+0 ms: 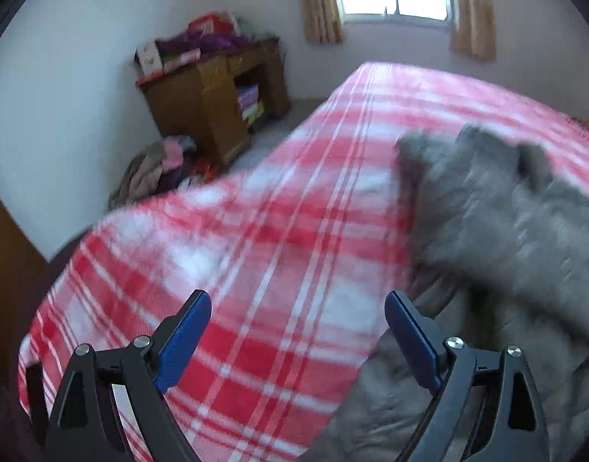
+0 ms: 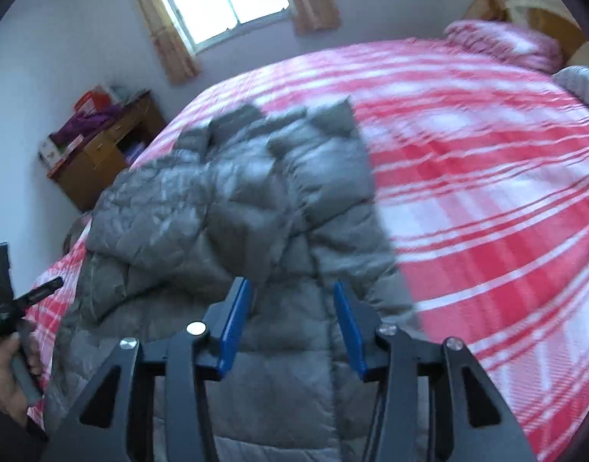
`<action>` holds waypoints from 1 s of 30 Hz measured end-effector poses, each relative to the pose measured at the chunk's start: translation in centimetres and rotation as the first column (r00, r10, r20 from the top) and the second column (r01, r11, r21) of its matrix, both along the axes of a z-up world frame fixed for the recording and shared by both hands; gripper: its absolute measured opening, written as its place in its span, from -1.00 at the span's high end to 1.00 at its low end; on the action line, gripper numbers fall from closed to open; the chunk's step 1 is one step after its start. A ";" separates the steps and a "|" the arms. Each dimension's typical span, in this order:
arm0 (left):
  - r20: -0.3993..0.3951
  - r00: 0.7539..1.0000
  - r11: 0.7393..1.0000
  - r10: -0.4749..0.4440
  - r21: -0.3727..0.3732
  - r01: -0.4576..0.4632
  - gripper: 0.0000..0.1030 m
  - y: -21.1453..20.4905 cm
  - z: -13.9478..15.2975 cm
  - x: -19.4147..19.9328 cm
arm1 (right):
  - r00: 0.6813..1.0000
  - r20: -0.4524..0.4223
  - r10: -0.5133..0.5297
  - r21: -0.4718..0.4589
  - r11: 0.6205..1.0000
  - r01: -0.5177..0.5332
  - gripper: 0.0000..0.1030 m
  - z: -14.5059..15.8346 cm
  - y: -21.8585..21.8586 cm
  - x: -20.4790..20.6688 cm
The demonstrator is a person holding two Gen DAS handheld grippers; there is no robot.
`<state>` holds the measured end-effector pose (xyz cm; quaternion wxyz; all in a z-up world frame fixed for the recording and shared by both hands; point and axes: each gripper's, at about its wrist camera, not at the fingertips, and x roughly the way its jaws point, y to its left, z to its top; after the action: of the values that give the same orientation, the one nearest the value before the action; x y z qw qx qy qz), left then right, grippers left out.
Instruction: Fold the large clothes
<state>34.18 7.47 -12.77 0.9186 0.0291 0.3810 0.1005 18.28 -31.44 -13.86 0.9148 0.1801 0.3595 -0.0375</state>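
We see the grey jacket (image 2: 233, 200) lying lengthwise toward the window edge of the bed (image 2: 487, 192). Right gripper (image 2: 292, 323) hovers directly over it, half open, empty; left gripper (image 1: 298, 331) wide open, empty, jacket to its right.

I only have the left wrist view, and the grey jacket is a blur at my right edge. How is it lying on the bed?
Observer: The grey jacket lies lengthwise on the plaid bedspread, with its far part folded back over the body.
Operator: Is the right gripper holding any of it?
Observer: No. The right gripper is open above the jacket, with nothing between its pads.
Operator: What's at the far right of the bed?
Observer: A pillow in matching plaid lies at the far end, against a wooden headboard.
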 end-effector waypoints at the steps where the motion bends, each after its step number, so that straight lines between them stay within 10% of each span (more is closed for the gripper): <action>1: 0.010 1.000 1.000 -0.014 -0.008 0.014 -0.79 -0.7 0.9 0.4 | 1.000 0.023 -0.012 0.010 1.000 0.011 0.03 0.7 -0.1 0.0; 6: 0.063 0.992 0.986 -0.110 -0.117 0.117 -0.79 -6.0 3.3 4.0 | 0.988 0.146 0.048 0.042 0.998 -0.054 0.05 4.0 1.8 3.2; 15: -0.007 0.996 0.982 -0.088 0.166 0.088 -0.79 -10.9 -6.4 10.1 | 0.990 0.116 0.085 0.043 0.995 -0.091 0.12 0.6 4.0 11.1; 30: -0.103 0.991 0.996 -0.088 -0.012 0.087 -0.98 -6.4 -9.0 12.4 | 0.989 -0.029 0.143 -0.054 0.988 -0.145 0.19 -5.6 6.2 12.5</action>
<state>46.55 1.04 -21.81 0.9014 0.0476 0.4266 0.0570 30.73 -25.26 -19.43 0.9153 0.1277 0.3817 0.0165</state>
